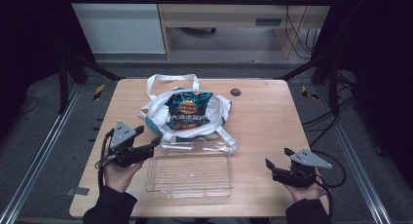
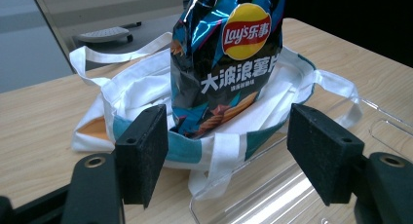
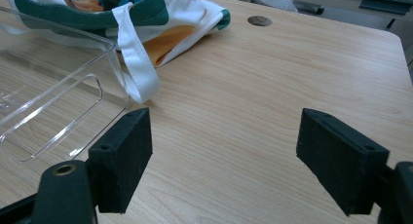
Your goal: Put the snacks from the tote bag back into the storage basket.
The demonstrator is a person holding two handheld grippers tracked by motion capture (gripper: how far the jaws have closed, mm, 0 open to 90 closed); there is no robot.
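A chip bag (image 1: 189, 112) stands partly inside a white cloth tote bag (image 1: 155, 111) at the far centre of the surface (image 1: 263, 117). A clear plastic tray (image 1: 190, 173) lies empty on the near side, its far rim touching the tote's strap.

Likely faults from this position:
- The chip bag is glossy and air-filled. A hard pinch could crush the contents; a light one could slip.
- The tote fabric is loose and may be caught along with the chip bag and dragged.
- The tray is light and may slide if bumped.

The left hand-held gripper (image 1: 146, 141) is near the tray's far-left corner, jaws wide apart, holding nothing and facing the chip bag. The right hand-held gripper (image 1: 277, 161) hovers over bare surface at the near right, jaws wide apart, holding nothing.
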